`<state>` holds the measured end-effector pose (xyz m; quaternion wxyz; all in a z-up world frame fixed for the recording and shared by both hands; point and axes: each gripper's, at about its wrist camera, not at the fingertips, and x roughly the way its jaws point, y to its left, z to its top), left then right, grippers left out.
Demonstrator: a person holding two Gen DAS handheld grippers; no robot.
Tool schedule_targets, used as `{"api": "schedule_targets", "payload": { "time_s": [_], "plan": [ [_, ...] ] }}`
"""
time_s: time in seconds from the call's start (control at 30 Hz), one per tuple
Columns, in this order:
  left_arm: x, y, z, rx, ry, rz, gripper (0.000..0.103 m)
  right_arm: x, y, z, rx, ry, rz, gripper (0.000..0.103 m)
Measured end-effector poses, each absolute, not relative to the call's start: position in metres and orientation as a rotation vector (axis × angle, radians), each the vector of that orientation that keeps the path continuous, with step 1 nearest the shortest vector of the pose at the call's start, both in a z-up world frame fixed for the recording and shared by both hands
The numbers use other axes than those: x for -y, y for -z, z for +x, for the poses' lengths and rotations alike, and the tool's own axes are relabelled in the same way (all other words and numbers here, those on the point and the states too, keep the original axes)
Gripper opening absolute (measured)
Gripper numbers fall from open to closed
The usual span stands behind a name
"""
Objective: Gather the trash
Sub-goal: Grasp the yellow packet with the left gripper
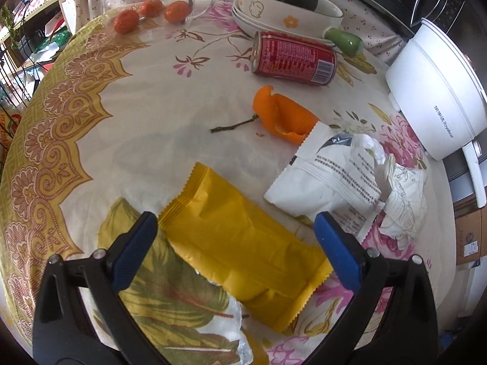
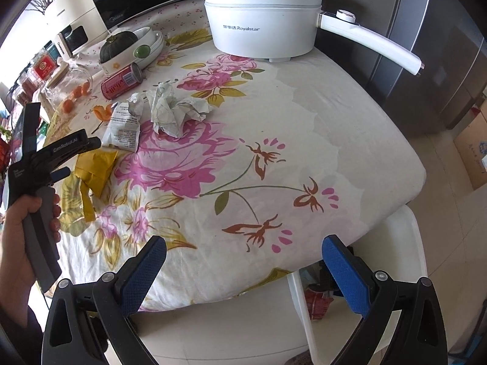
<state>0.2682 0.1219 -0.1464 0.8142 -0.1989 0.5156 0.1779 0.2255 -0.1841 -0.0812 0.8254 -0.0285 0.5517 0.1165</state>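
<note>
Between the spread-wide left gripper jaws lies the yellow wrapper, long axis diagonal; right gripper, also spread wide, hangs far off.

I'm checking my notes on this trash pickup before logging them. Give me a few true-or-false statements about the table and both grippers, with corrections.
1. The red can lies on its side. True.
2. The left gripper is clamped on the yellow wrapper. False: its jaws stand open around it.
3. The right gripper holds crumpled paper. False: it is open and empty, near the table edge.
4. An orange peel lies between the can and the white wrapper. True.
</note>
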Motion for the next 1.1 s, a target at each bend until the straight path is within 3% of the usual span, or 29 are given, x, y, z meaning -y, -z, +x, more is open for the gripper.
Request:
{"api": "schedule_targets", "payload": {
  "time_s": [0.4,0.67,0.87,1.1],
  "plan": [
    [-0.123,0.152,0.226,-1.182,-0.295,-0.275,0.098,0.175,0.072,0.219,-1.154,-0.282,-0.064,0.103],
    [-0.142,0.142,0.188,-1.189,-0.228,-0.334,0.063,0.163,0.069,0.21,-1.141,-0.304,-0.069,0.103],
    [-0.147,0.138,0.176,-1.174,-0.144,-0.362,0.053,0.151,0.071,0.215,-1.145,-0.306,-0.068,0.103],
    [-0.154,0.101,0.165,-1.082,-0.041,-0.371,0.052,0.13,0.085,0.241,-1.179,-0.335,-0.003,0.103]
  ]
}}
